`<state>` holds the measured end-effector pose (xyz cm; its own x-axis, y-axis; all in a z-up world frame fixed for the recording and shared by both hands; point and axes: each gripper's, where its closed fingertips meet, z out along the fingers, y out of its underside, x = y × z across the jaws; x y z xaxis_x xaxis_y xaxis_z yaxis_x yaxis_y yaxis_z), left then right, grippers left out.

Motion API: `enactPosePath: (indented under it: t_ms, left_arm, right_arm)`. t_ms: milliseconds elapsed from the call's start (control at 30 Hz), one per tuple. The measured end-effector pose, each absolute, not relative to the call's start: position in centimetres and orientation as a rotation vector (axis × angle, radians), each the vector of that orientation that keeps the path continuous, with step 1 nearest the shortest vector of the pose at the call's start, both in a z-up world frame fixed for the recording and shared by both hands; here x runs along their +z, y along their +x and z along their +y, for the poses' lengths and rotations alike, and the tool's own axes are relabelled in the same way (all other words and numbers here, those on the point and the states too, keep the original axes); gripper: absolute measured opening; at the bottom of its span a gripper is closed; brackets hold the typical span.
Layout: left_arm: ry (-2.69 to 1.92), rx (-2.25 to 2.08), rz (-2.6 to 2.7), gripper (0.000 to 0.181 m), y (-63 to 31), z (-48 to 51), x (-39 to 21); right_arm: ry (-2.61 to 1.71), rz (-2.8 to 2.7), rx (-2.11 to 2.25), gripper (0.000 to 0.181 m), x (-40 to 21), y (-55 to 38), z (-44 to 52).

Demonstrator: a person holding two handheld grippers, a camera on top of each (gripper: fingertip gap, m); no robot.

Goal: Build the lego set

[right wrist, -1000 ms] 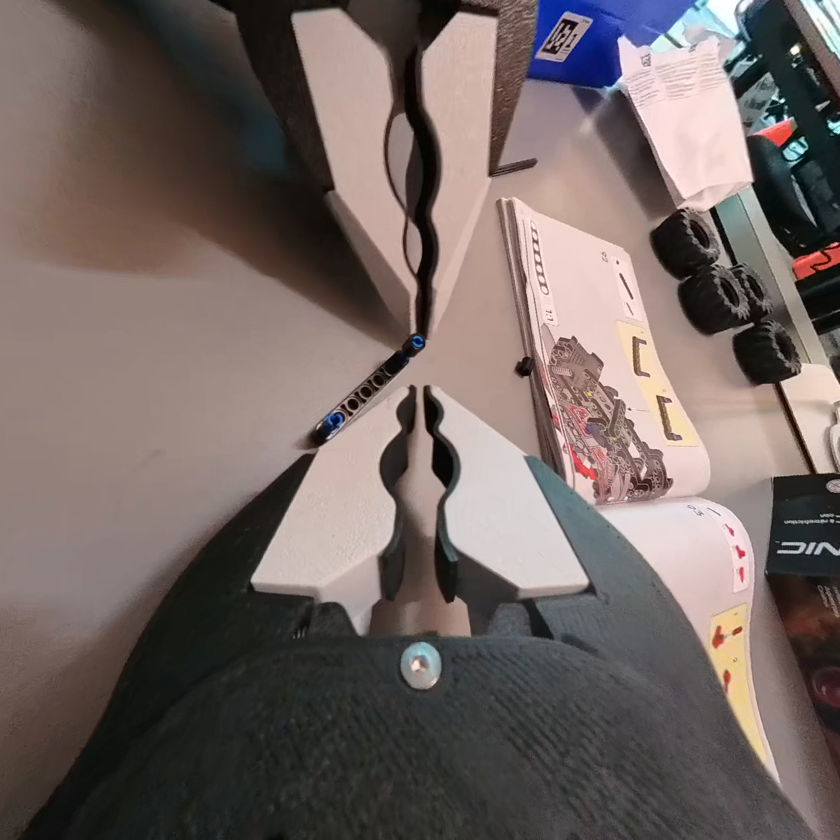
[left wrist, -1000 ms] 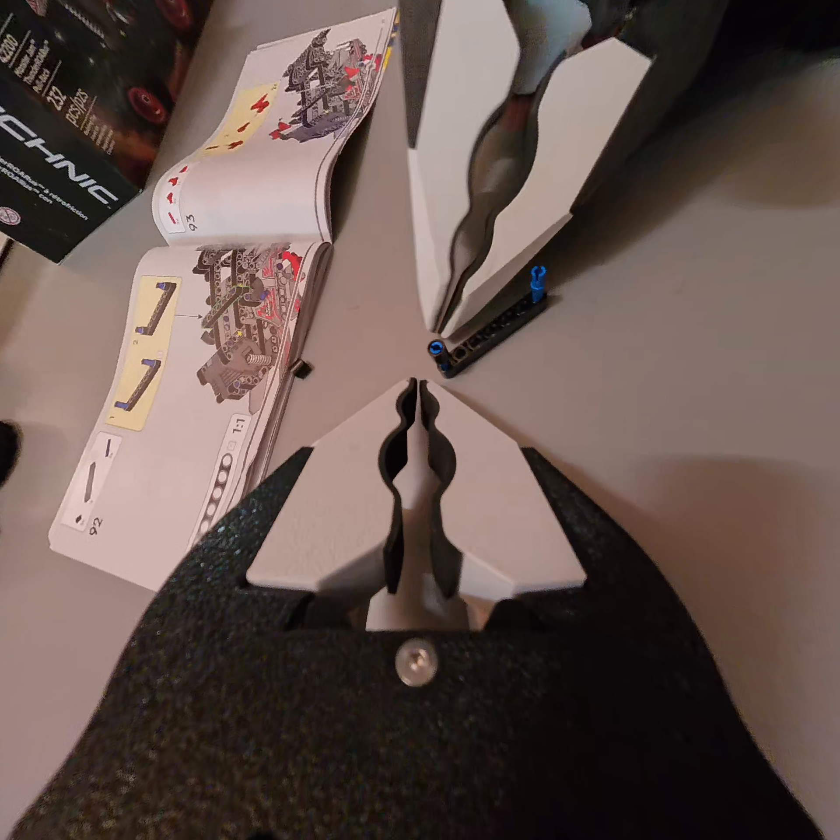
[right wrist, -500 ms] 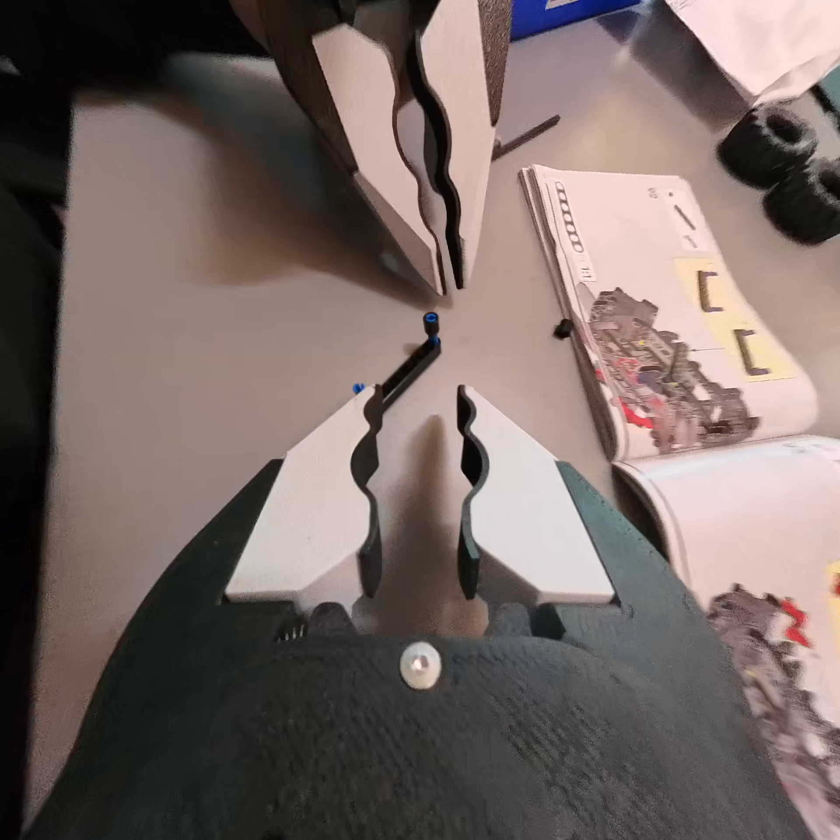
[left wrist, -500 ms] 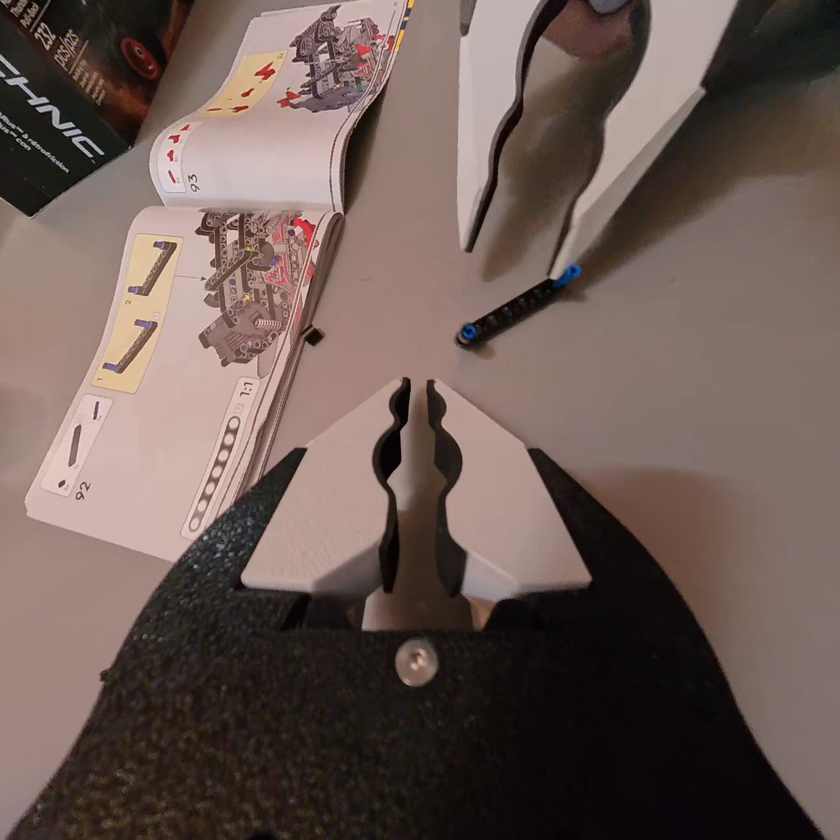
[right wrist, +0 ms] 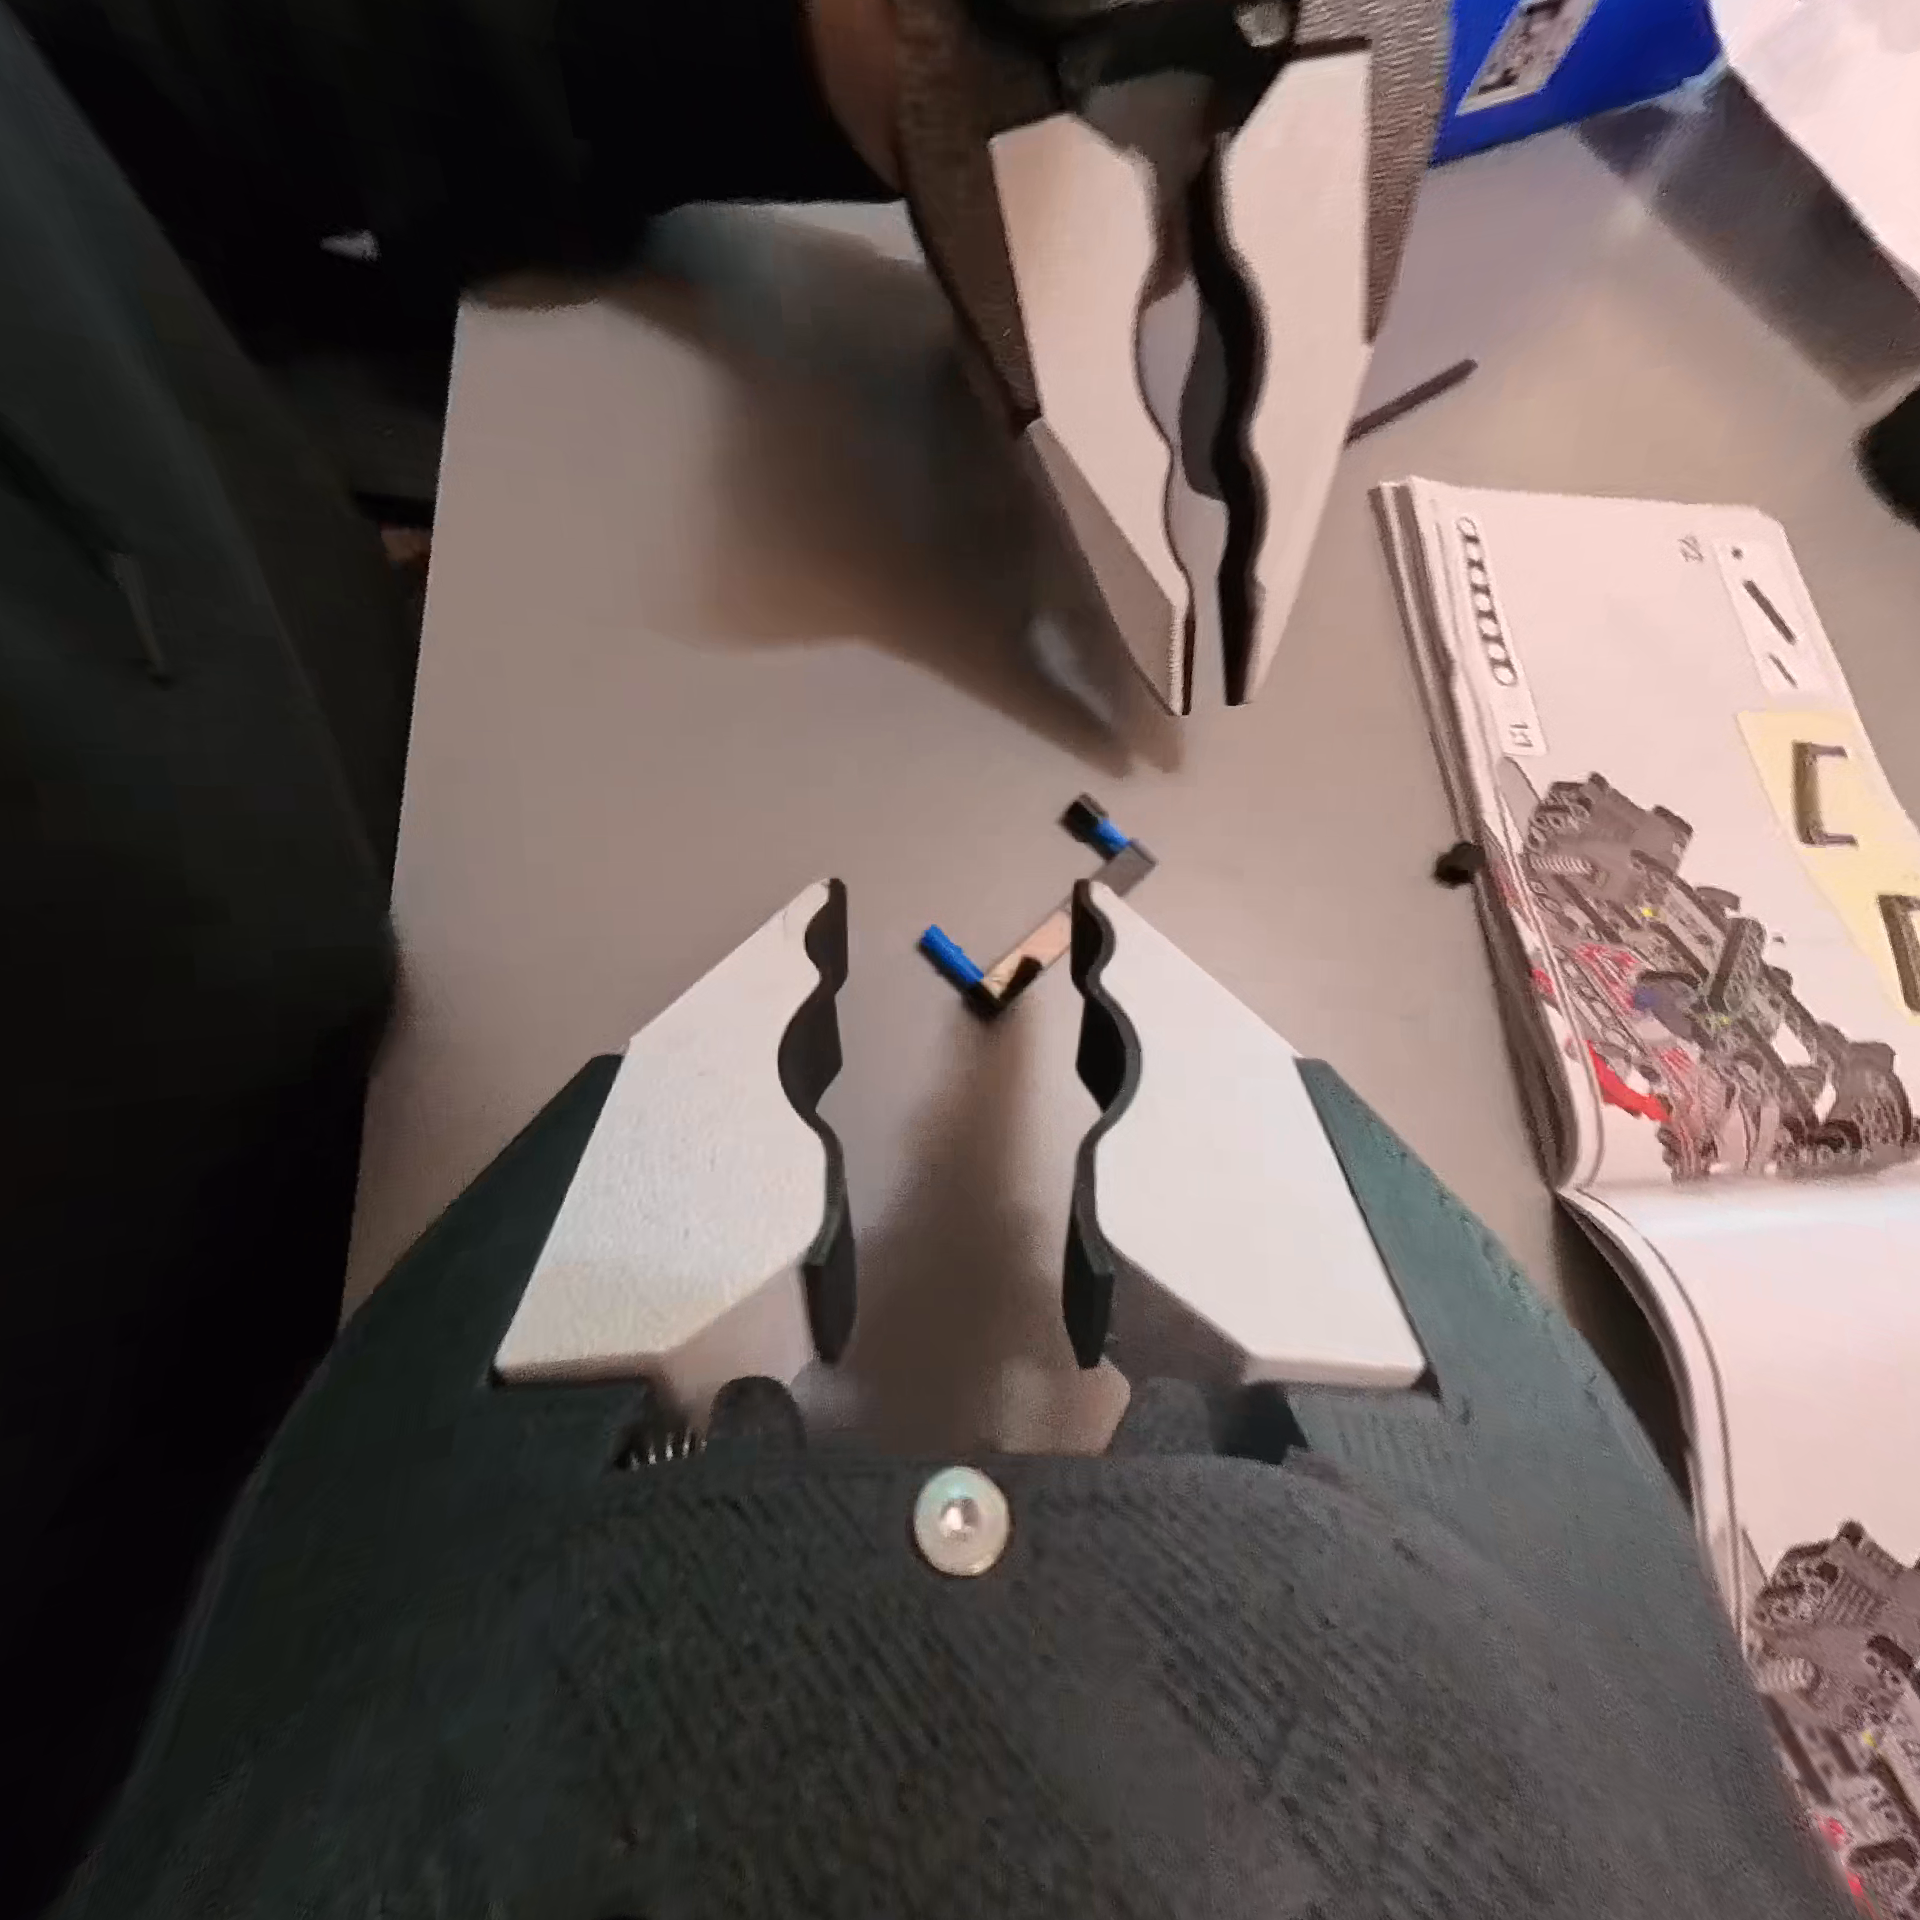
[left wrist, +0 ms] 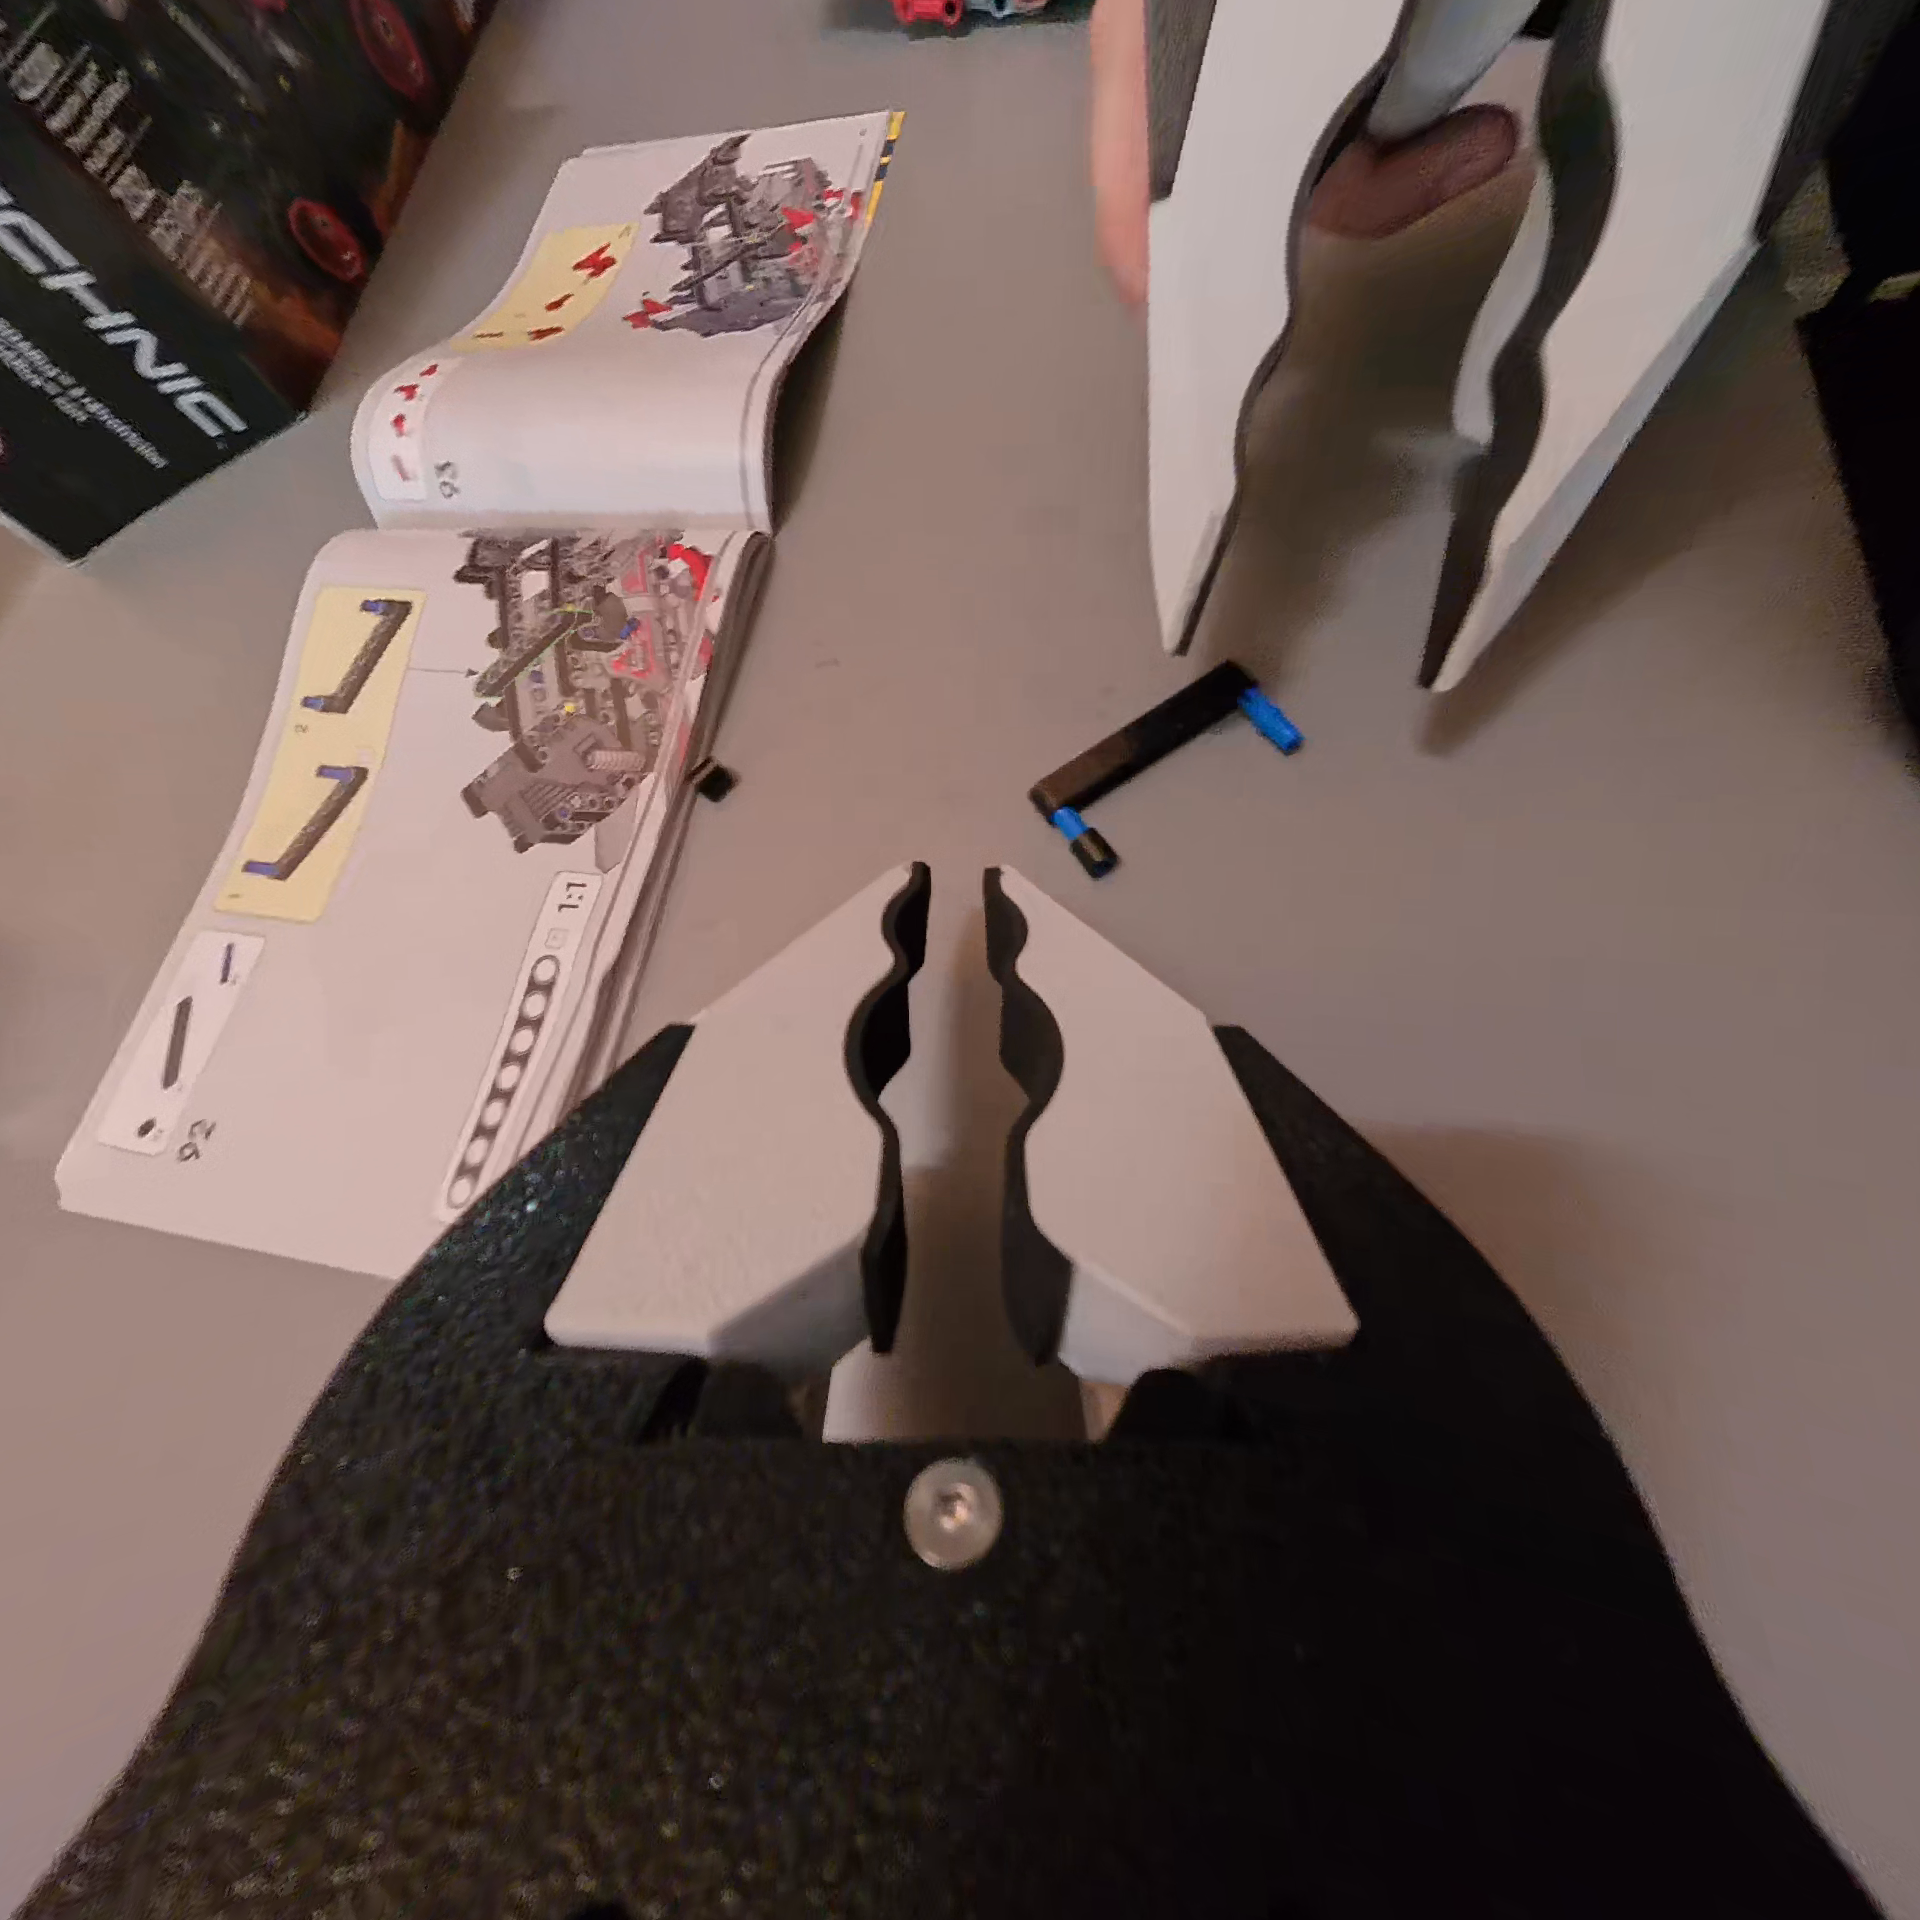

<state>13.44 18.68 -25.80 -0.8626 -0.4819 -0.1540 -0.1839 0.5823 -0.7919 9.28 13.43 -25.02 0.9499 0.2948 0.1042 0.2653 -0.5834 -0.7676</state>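
Note:
A black lego beam (left wrist: 1143, 748) with a blue pin at each end lies flat on the grey table, held by nothing. In the right wrist view the beam (right wrist: 1023, 961) lies between my right gripper's (right wrist: 958, 888) open fingertips, close to the right finger, which covers part of it. The right gripper (left wrist: 1304, 665) also shows in the left wrist view, hovering just behind the beam. My left gripper (left wrist: 956, 883) is empty, its jaws only narrowly parted, a short way in front of the beam. It also shows in the right wrist view (right wrist: 1207, 707).
An open instruction booklet (left wrist: 416, 831) lies left of the beam; it also shows in the right wrist view (right wrist: 1621, 779). A tiny black piece (left wrist: 715, 779) sits by its edge. The set's dark box (left wrist: 125, 312) is at far left. The table edge (right wrist: 416, 831) borders dark clothing. The left gripper's tips are roughly 7 cm from the right gripper's. The left tips stand about 7 cm off the tiny black piece (left wrist: 715, 779). The right camera catches it too, in the right wrist view (right wrist: 1454, 876).
My right gripper has opened wide and let go of the beam, which has tipped over so that its pins lie flat. My left gripper has parted slightly and drawn back a little.

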Motion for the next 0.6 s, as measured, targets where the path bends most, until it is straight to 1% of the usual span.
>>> enactPosePath:
  t_ms: [33,67,133,233,333,500,600]
  left_arm:
    - [-0.522,-1.195,2.475,0.01,13.1,18.4,-25.8]
    - [-0.511,-1.211,2.478,0.013,12.8,18.3,-25.8]
    - [-0.483,-1.224,2.492,0.014,12.4,18.0,-26.0]
    - [-0.458,-1.207,2.531,0.02,11.9,17.7,-26.4]
    - [-0.482,-1.174,2.573,0.02,11.7,17.5,-27.0]
    - [-0.545,-1.138,2.623,0.019,11.5,17.0,-27.8]
    - [-0.607,-1.142,2.622,0.018,11.7,16.7,-27.8]
  right_arm:
    - [-2.23,-0.428,0.028,0.04,-25.5,8.9,13.3]
    - [-2.237,-0.449,-0.009,0.04,-25.8,8.9,13.3]
    - [-2.255,-0.473,-0.1,0.033,-26.4,9.5,13.1]
    - [-2.269,-0.505,-0.143,0.031,-26.8,9.9,13.0]
    - [-2.26,-0.558,-0.112,0.026,-27.1,9.4,12.9]
    - [-2.251,-0.666,-0.211,0.025,-26.9,9.3,12.9]
    - [-2.232,-0.709,-0.247,0.017,-27.0,9.2,13.2]
